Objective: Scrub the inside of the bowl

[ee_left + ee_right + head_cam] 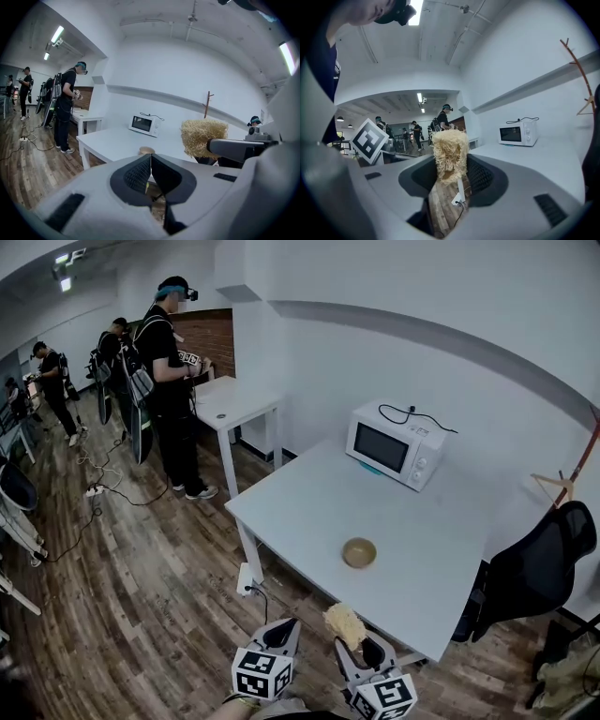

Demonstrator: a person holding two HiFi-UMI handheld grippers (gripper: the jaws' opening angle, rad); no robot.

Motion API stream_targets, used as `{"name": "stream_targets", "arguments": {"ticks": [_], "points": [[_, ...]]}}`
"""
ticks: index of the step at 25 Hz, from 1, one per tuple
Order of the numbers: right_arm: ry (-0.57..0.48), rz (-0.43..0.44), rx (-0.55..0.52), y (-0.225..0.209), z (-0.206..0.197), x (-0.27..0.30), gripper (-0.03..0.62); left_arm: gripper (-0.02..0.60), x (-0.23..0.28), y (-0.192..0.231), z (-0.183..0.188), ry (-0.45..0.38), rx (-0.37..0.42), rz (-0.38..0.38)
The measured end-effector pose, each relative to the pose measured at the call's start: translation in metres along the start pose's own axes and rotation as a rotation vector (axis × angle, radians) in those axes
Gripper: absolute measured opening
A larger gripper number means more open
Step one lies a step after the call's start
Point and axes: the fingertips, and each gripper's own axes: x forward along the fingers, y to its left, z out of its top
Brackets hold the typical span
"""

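Right hand-held gripper (451,165), seen along its own jaws: clamped on the lower part of a pale, fibrous loofah scrubber (450,147), whose bulk stands free above the grip. Left hand-held gripper (150,163): jaws pressed together with nothing between them. In the head view both hover off the near edge of the white desk (300,512), above the wooden floor (159,596), and neither touches the desk. The task's thing, a small tan bowl (359,552), sits upright on the desk. It is nearer my edge than the microwave (394,448) at the far side, and well apart from both tools. At this size I cannot tell whether the bowl holds anything.

Hazards, as I judge them:
(a) The bowl stands loose on a smooth top. If I press the scrubber in while the left jaws are closed and idle, the first stroke will likely slide or tip the bowl, perhaps toward the desk edge. I should open the left side and brace the rim first.
(b) The scrubber is gripped low, so its free end may fold over under load or work out of the jaws. That would leave hard jaw tips scraping the bowl.
(c) Coming in too steeply could flip the bowl by its near rim.
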Motion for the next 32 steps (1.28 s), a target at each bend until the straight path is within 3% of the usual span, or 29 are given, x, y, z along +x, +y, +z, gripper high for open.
{"name": "stream_targets", "arguments": {"ticks": [14,23,32], "points": [[0.016,-0.150,0.060,-0.070,-0.006,0.032,0.179,0.020,0.073,0.022,0.006,0.061,-0.012,-0.069],[0.042,-0.139,0.071,-0.130,-0.004,0.074,0.179,0.020,0.143,0.032,0.017,0.097,-0.014,-0.081],[0.076,-0.089,0.004,-0.198,0.008,0.121,0.179,0.020,0.235,0.031,0.026,0.145,0.010,-0.092]]}}
